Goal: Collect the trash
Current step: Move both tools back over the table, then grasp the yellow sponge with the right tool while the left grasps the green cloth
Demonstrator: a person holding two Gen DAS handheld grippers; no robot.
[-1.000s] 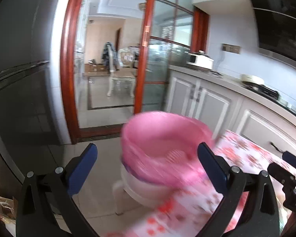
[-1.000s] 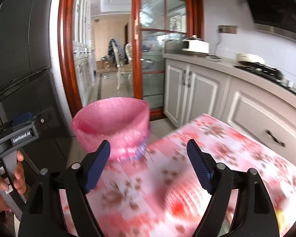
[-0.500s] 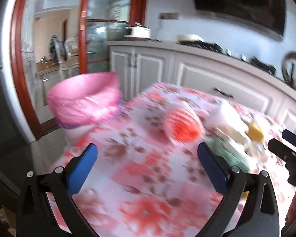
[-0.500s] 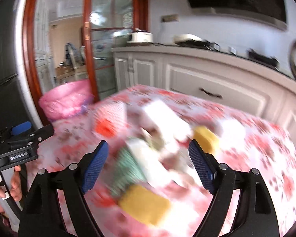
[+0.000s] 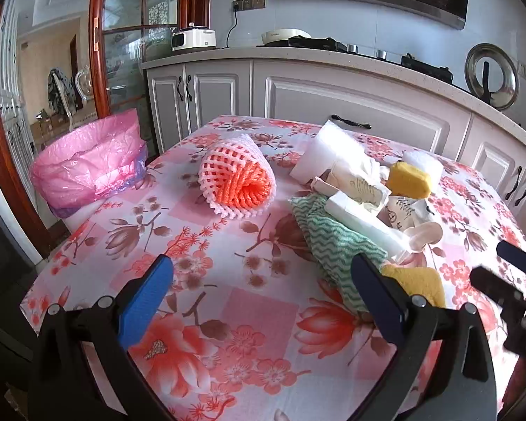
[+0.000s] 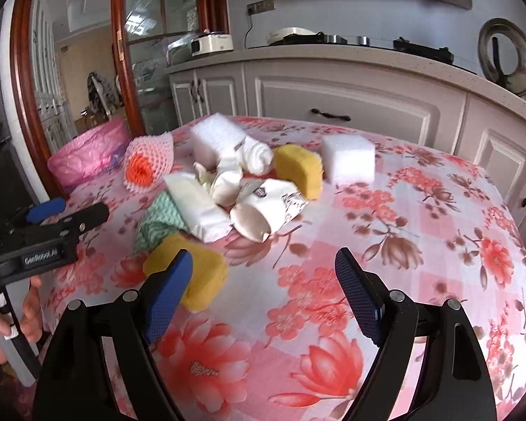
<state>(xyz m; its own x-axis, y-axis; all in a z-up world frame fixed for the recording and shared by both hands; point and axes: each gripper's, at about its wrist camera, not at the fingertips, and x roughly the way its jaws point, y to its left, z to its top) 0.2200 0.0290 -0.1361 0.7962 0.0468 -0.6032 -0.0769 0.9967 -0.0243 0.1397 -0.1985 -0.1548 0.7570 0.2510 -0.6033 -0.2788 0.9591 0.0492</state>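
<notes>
both claws wide open and empty, left claw [image 5: 259, 298] and right claw [image 6: 263, 294] low in frame over the floral tabletop [image 5: 228, 252], trash pile [image 6: 235, 189] mid-frame, pink-lined bin [image 5: 91, 165] at left

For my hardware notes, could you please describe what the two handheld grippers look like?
Both the left gripper and the right gripper have black frames with silver bolts and blue textured pads on the jaws. In the right wrist view the left gripper's black body carries a white "GenRobot.AI" label.

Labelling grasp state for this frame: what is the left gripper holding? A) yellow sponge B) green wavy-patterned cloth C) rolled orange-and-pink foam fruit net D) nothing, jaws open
D: the left gripper has its jaws spread wide over bare floral tablecloth; the rolled orange-and-pink foam fruit net lies apart, farther up the table.
</notes>
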